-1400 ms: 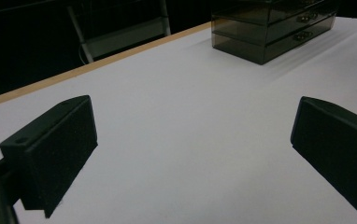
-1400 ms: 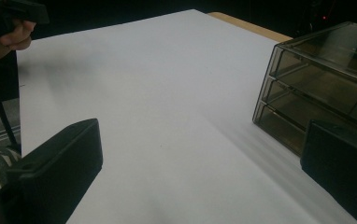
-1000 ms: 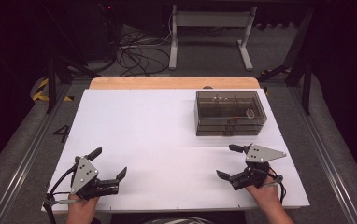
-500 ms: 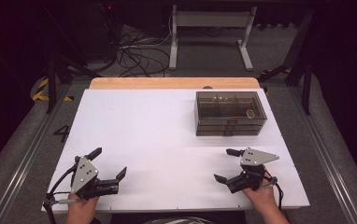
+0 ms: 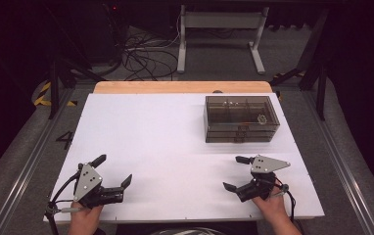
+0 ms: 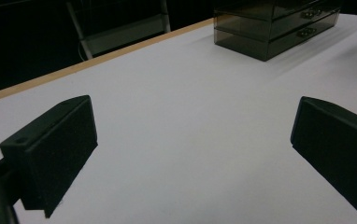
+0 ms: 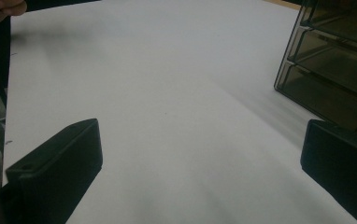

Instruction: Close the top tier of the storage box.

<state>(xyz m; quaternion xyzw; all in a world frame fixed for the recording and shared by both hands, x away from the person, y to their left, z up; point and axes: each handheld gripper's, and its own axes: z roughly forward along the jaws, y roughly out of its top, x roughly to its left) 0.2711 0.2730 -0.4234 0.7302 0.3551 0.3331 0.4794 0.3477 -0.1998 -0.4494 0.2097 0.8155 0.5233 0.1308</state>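
Observation:
A smoky see-through drawer box (image 5: 241, 119) stands at the back right of the white table top (image 5: 165, 137). In the left gripper view the drawer box (image 6: 279, 23) is far off at the upper right. In the right gripper view the drawer box (image 7: 340, 65) is close, just beyond the right jaw. My left gripper (image 5: 112, 170) rests near the front left edge, open and empty, its jaws wide apart over bare white surface (image 6: 193, 154). My right gripper (image 5: 234, 172) sits open near the front right, in front of the box, with nothing between its jaws (image 7: 197, 168).
A wooden strip (image 5: 180, 87) runs along the table's far edge. Behind it are floor cables (image 5: 141, 51) and a metal stand's legs (image 5: 219, 44). Metal rails (image 5: 23, 166) flank both sides. A hand (image 7: 3, 7) shows at the upper left of the right gripper view.
My right gripper has shifted slightly left and toward the near edge, turning its jaws more to the left. The left gripper has stayed where it was.

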